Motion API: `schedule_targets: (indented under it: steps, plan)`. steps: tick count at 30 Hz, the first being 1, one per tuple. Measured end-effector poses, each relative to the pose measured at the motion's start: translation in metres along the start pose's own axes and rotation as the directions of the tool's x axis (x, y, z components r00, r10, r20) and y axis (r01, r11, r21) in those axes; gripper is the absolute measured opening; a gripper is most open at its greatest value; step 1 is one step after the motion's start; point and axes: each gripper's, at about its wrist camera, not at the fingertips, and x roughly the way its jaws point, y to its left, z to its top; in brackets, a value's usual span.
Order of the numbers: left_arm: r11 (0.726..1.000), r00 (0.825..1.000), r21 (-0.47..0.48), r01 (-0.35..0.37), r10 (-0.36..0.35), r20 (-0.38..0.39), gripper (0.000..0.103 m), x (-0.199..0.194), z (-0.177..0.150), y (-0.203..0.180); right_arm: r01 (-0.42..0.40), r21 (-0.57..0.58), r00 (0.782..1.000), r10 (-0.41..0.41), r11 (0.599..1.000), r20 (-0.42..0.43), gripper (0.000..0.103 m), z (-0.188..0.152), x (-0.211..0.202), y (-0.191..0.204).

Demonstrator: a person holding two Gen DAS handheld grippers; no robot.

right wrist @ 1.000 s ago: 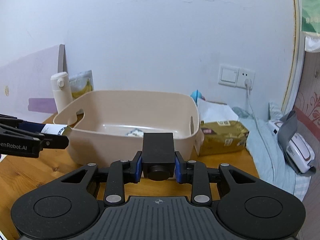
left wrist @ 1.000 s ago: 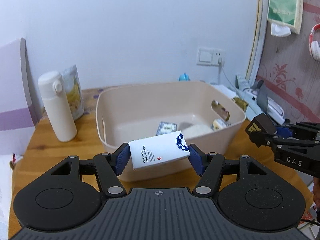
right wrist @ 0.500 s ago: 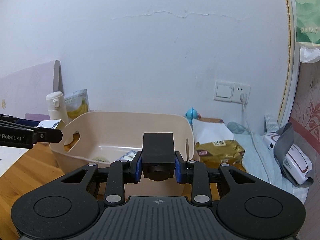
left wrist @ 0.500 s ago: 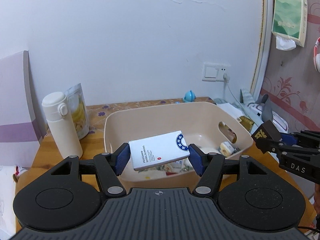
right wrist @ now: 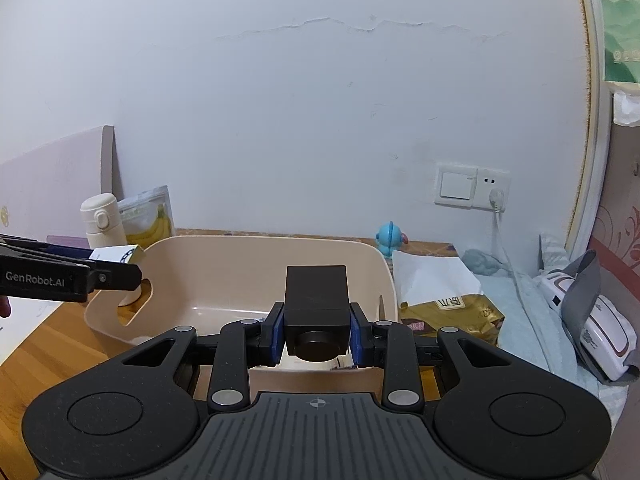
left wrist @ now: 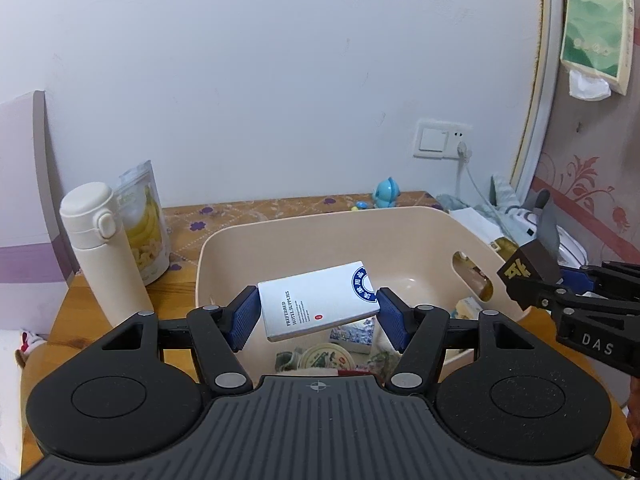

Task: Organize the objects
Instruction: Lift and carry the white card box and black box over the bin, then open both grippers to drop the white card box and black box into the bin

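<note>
We hold the left gripper (left wrist: 318, 312) clamped on a white box (left wrist: 320, 306) printed "PREFERRED HOTEL SUPPLIES"; its blue pads (left wrist: 243, 318) press the box's two short ends, and the box sits tilted, its far right corner higher. It hangs above the near half of the beige plastic bin (left wrist: 280, 232), over a round tin and small packets lying on the bin floor. Our right gripper (right wrist: 316, 328) pinches a black block (right wrist: 316, 296) with a round black cap on its near face, held over the bin's near right rim (right wrist: 386, 276). Left of the bin stand a white flask (left wrist: 102, 252) and a banana-chip pouch (left wrist: 146, 220); to the right lies a gold packet (right wrist: 452, 308).
</note>
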Motion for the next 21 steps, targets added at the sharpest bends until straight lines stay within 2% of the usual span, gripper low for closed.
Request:
schedule_targets:
  steps: [6, 21]
  plan:
    - [1.000, 1.000, 0.010, 0.004, -0.004, -0.029, 0.065, 0.020, -0.001, -0.003, -0.002, -0.039, 0.999, 0.000, 0.999, -0.033, 0.030, 0.002, 0.019, 0.006]
    - [1.000, 0.995, 0.017, 0.007, -0.006, -0.103, 0.065, 0.054, -0.006, -0.007, -0.018, -0.053, 0.994, 0.012, 0.998, -0.110, 0.030, -0.002, 0.057, 0.017]
